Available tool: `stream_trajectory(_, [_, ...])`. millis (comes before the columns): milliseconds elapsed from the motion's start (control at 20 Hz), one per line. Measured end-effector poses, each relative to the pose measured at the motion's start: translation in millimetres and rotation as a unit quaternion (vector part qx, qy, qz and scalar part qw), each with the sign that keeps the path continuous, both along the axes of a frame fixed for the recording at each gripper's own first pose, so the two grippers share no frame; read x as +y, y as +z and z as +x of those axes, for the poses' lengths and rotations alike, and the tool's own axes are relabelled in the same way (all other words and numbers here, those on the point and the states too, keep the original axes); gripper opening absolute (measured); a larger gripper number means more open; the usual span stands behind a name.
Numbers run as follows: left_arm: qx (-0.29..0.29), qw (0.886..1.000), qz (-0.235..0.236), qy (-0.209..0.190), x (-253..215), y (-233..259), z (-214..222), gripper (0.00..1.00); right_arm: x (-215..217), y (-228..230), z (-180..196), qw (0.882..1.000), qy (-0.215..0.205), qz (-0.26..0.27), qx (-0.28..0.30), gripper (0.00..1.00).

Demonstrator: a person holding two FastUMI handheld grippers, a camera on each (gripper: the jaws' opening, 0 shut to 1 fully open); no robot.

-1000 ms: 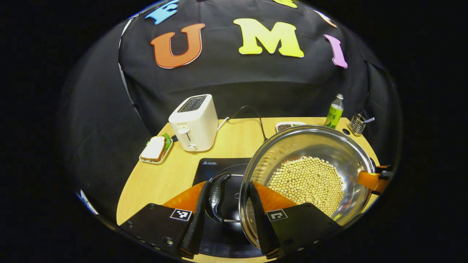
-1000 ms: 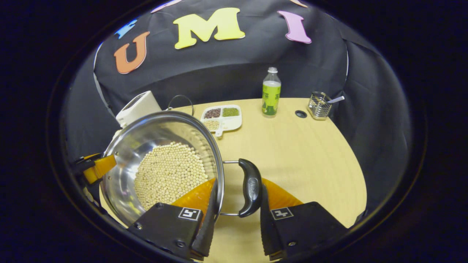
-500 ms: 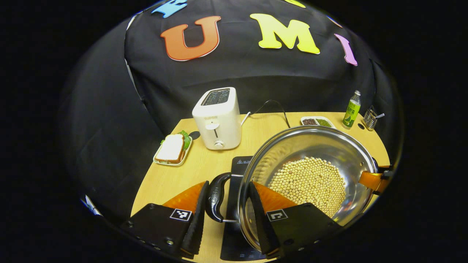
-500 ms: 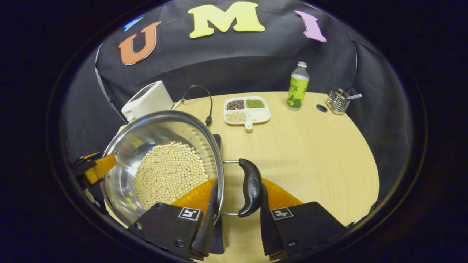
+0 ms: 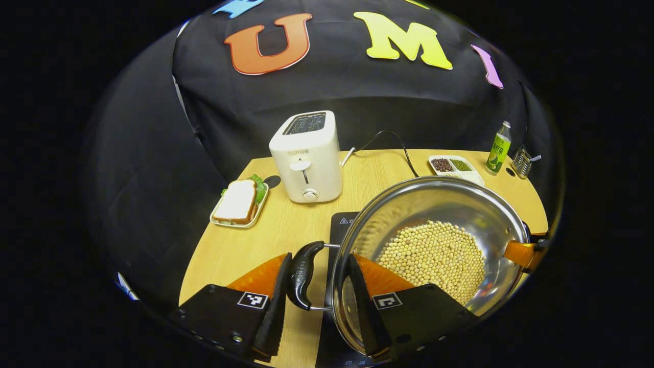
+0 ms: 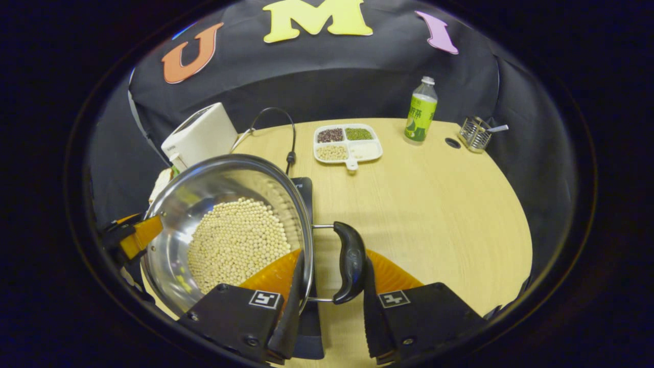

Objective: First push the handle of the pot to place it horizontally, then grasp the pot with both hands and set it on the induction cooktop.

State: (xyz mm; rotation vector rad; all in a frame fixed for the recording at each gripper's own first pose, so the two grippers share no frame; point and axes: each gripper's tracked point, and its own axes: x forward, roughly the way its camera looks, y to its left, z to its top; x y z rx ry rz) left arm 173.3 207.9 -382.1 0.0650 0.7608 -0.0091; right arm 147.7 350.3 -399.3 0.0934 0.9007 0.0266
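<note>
A steel pot (image 5: 434, 204) holding soybeans (image 5: 434, 255) hangs above the black induction cooktop (image 5: 340, 227). My left gripper (image 5: 319, 266) is shut on the pot's black left handle (image 5: 301, 276), one finger outside the handle and one inside the rim. In the right gripper view my right gripper (image 6: 333, 260) is shut the same way on the right handle (image 6: 350, 260) of the pot (image 6: 214, 184). A strip of the cooktop (image 6: 305, 191) shows beside the pot's rim. Each view shows the other gripper's finger at the pot's far rim.
A white toaster (image 5: 306, 158) and a sandwich on a plate (image 5: 237, 202) stand at the table's back left. A divided dish of beans (image 6: 347, 143), a green bottle (image 6: 420, 110) and a wire holder (image 6: 475, 134) stand at the back. A black cord (image 6: 288, 133) runs to the cooktop.
Both grippers have carried the pot to the left over the table. The left handle now hangs over bare wood, and the cooktop's edge has come out at the pot's right side.
</note>
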Motion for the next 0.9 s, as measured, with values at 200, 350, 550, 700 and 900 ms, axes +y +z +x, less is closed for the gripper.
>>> stream_trajectory(200, [-0.011, 1.0, 0.003, 0.0, 1.0, -5.5, -4.6, 0.6, -1.6, 2.1, 1.5, 1.0, 0.007, -0.002, -0.016, 0.55])
stream_trajectory(350, [-0.022, 1.0, 0.006, -0.005, -0.3, -4.4, -1.1, 0.6, -3.2, 1.7, 0.6, 1.0, 0.001, -0.006, -0.026, 0.58])
stream_trajectory(550, [-0.021, 1.0, 0.007, -0.005, 0.3, -4.5, -2.4, 0.6, -3.2, 1.7, 0.4, 1.0, 0.003, -0.004, -0.026, 0.58])
stream_trajectory(700, [-0.022, 1.0, 0.017, -0.012, 0.3, -4.8, -3.3, 0.72, -3.2, 2.0, 0.8, 1.0, 0.003, -0.003, -0.022, 0.59])
stream_trajectory(900, [-0.046, 0.999, -0.002, -0.008, 1.8, 1.3, -2.4, 0.67, 1.7, 7.5, 2.0, 0.999, 0.011, 0.012, -0.037, 0.69])
